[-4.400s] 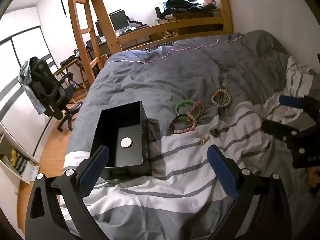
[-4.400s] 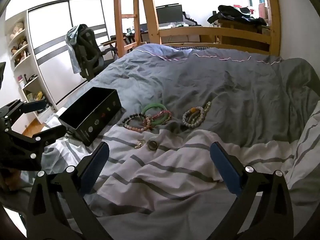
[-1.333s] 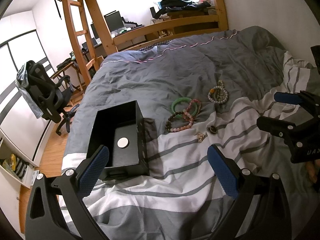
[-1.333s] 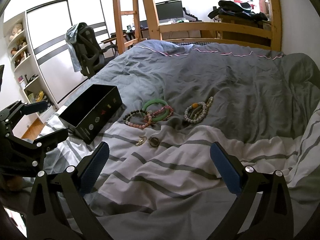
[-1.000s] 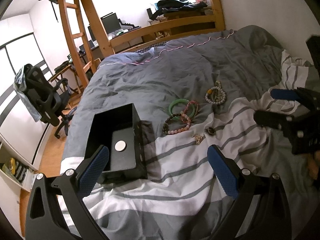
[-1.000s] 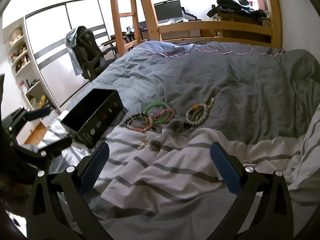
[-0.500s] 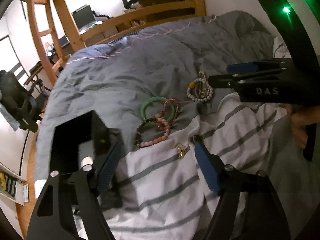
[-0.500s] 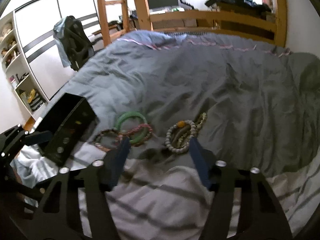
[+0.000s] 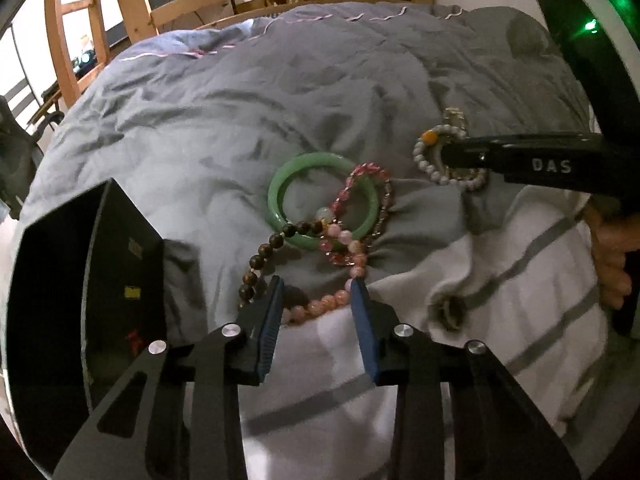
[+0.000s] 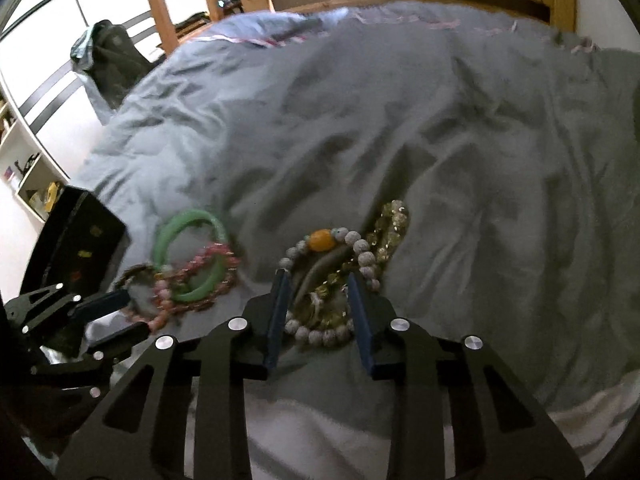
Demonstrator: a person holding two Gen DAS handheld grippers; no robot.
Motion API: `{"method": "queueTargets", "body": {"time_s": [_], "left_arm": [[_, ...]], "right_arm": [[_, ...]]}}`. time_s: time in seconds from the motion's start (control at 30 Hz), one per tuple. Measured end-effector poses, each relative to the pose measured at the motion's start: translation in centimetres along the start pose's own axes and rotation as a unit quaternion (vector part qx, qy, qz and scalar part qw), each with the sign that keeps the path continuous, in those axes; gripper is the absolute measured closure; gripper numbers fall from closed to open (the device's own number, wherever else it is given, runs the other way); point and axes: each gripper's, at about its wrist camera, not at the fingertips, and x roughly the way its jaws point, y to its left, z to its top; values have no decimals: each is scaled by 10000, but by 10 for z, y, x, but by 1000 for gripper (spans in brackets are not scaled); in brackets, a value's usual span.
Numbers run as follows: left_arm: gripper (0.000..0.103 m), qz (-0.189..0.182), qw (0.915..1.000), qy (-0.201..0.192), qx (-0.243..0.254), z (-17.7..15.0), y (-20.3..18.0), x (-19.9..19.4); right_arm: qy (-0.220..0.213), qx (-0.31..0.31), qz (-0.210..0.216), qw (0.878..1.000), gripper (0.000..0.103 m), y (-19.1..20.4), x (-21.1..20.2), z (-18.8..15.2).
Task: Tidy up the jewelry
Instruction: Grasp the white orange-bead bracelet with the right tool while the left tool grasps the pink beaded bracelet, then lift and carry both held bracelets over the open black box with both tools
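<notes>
Left gripper (image 9: 318, 292), jaws just closing, I find straddling the pink bead bracelet (image 9: 320, 306) (pads not pressing); right gripper (image 10: 318, 286) likewise straddles the grey bead bracelet (image 10: 362, 246).

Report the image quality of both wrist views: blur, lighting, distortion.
Left wrist view: dim, fisheye-curved, green lamp glare top right; green bangle fairly sharp, black box nearly featureless. Right wrist view: motion-smeared, especially the bangle and pink beads; white bead bracelet clearer; window blown out.

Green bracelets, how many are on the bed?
1. The green bangle lies on the grey duvet, under the pink bead bracelets, right of the black box. Nothing suggests another, though folds could hide one.
</notes>
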Motion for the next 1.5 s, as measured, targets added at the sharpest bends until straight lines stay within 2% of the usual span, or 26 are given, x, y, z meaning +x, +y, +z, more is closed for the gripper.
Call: {"method": "queueTargets", "body": {"time_s": [0.2,0.23,0.27,0.3,0.43,0.47,0.5,0.6,0.73,0.8,0.87,0.93,1.0,1.03,1.07,1.1,1.13,1.23,1.27,1.3,1.33,1.37,1.4,1.43,1.47,1.5], "left_arm": [[73,-53,10000,-17,73,-3,2,6],[85,-123,9999,10,48,-3,2,7],[91,-216,9997,62,-14,-2,3,7],[91,-238,9997,69,-57,-2,2,7],[103,-258,9996,58,-52,0,3,0],[103,-277,9996,44,-63,0,3,-3],[103,-284,9996,7,-67,0,2,-7],[103,-275,9995,-140,-44,1,2,-20],[103,-332,9988,-361,-82,6,4,-38],[103,-344,9984,-448,-89,8,6,-43],[103,-270,9987,-432,-33,7,6,-41],[103,-186,9994,-301,24,3,1,-34],[101,-121,9998,-135,127,-1,-3,-22],[93,-97,9998,-68,172,-3,-5,-18],[67,-29,9997,3,235,-5,-7,-12],[53,34,9996,19,269,-6,-9,-10],[22,163,9993,-56,343,-8,-12,-7],[20,350,9978,-118,558,-13,-20,-3],[26,330,9977,-95,582,-13,-20,-1],[33,307,9979,-76,569,-13,-19,0],[58,207,9986,1,488,-11,-15,1],[76,92,9992,76,369,-8,-11,2],[81,-60,9996,114,249,-7,-7,2],[93,-362,9992,165,-6,-4,3,1],[102,-486,9986,186,-123,-2,7,0],[102,-558,9981,200,-177,-2,9,-1]], "right_arm": [[-52,75,-8,10000,76,-5,10,1],[-37,64,-18,10000,80,-5,11,0],[12,48,31,10000,90,-4,12,-1],[23,38,117,9999,95,-4,12,-2],[-164,-103,503,9985,97,8,2,-3],[-320,-125,509,9981,97,10,-5,-2],[-496,-144,470,9976,103,12,-13,1],[-899,-80,250,9956,102,8,-34,7],[-948,227,296,9948,102,-7,-38,9],[-808,319,333,9957,102,-11,-33,10],[-696,309,217,9969,100,-11,-26,8],[-493,329,17,9982,89,-13,-18,6],[-354,393,-19,9986,64,-16,-9,4],[-232,416,-16,9989,63,-16,-3,3],[-189,384,-28,9991,61,-16,0,1],[-167,307,-82,9994,61,-13,1,1],[-137,211,-143,9996,61,-10,3,0],[-92,137,-195,9997,65,-9,6,-2],[-84,138,-80,9998,84,-9,6,-2],[-38,98,16,9999,94,-7,7,-2],[-97,69,108,9999,94,-5,5,-3],[-224,53,234,9995,94,-3,1,-3],[-338,40,387,9987,94,-1,-3,-1],[-508,26,528,9973,94,1,-10,0],[-642,-1,598,9961,94,4,-15,1],[-803,-36,670,9945,94,6,-22,3]]}}
